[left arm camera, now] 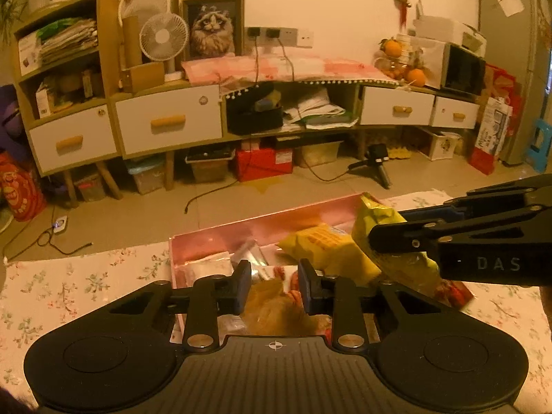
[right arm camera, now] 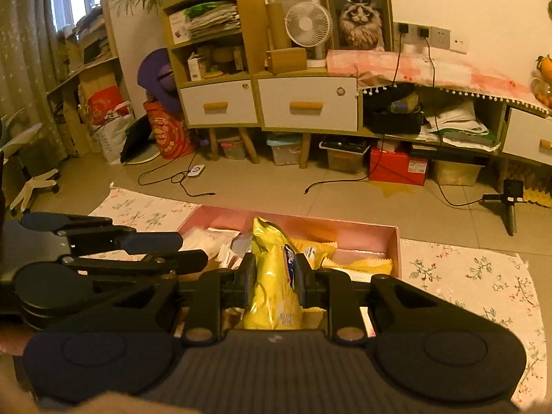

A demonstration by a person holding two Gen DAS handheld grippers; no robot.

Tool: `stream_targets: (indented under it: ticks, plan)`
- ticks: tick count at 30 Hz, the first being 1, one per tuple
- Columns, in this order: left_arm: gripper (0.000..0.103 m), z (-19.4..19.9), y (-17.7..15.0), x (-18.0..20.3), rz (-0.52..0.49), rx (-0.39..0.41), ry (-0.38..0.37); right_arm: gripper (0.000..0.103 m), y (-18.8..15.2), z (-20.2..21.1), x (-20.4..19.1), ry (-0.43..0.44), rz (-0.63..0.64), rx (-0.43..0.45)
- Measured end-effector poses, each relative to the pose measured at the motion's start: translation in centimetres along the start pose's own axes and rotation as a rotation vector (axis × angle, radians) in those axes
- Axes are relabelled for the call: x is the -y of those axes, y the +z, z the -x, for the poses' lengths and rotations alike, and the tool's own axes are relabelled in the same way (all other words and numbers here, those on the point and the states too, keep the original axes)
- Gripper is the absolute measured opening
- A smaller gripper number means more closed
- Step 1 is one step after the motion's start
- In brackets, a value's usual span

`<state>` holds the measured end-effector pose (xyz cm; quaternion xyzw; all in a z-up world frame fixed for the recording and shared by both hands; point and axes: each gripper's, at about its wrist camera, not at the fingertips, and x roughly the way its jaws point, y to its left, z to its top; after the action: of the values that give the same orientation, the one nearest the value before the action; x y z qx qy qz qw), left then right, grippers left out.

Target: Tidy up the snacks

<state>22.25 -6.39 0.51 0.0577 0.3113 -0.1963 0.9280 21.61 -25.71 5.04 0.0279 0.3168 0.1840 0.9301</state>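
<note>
A pink box (left arm camera: 262,222) lies on a floral cloth and holds several snack packets. My right gripper (right arm camera: 274,277) is shut on a tall yellow snack bag (right arm camera: 272,276) and holds it upright over the box (right arm camera: 358,231). That bag also shows in the left wrist view (left arm camera: 379,217), with the right gripper (left arm camera: 396,241) coming in from the right. My left gripper (left arm camera: 274,286) is open above an orange-brown packet (left arm camera: 276,310) at the near end of the box, with nothing between its fingers. Other yellow packets (left arm camera: 327,245) lie in the box.
The floral cloth (right arm camera: 465,276) covers the surface around the box. Beyond it are a tiled floor with loose cables (right arm camera: 179,179), a small tripod camera (left arm camera: 379,165), a long low cabinet (left arm camera: 169,124) with white drawers, and storage bins under it.
</note>
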Motion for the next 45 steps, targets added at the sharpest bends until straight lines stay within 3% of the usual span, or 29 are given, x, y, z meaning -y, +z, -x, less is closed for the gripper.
stream_targets:
  ticks: [3,7,15,21,27,35,41,45]
  plan:
    - [0.029,-0.5,-0.1,-0.2,0.002,-0.001,0.006,0.021,0.0,-0.4,-0.1,-0.008,0.000,-0.002]
    - [0.035,-0.3,-0.2,-0.3,0.003,-0.002,0.013,0.031,0.0,0.1,-0.3,-0.015,-0.009,0.011]
    - [0.067,2.2,0.1,0.3,0.007,-0.006,0.027,0.058,0.7,2.6,-0.6,-0.031,-0.008,0.035]
    - [0.081,4.6,-0.7,1.4,-0.015,-0.048,0.051,0.085,0.2,4.8,-1.2,-0.068,-0.003,0.026]
    - [0.090,7.2,-2.6,2.6,-0.014,-0.103,0.066,0.097,-1.6,7.1,-1.8,-0.123,-0.014,-0.005]
    - [0.098,12.1,-5.1,4.2,-0.009,-0.172,0.108,0.101,-4.3,9.8,-4.0,-0.220,-0.009,-0.091]
    - [0.101,15.4,-5.9,5.5,-0.038,-0.195,0.173,0.103,-5.0,12.0,-5.2,-0.217,-0.072,-0.103]
    - [0.102,17.0,-6.7,5.5,0.024,-0.200,0.153,0.103,-6.1,13.0,-5.6,-0.228,-0.099,-0.093]
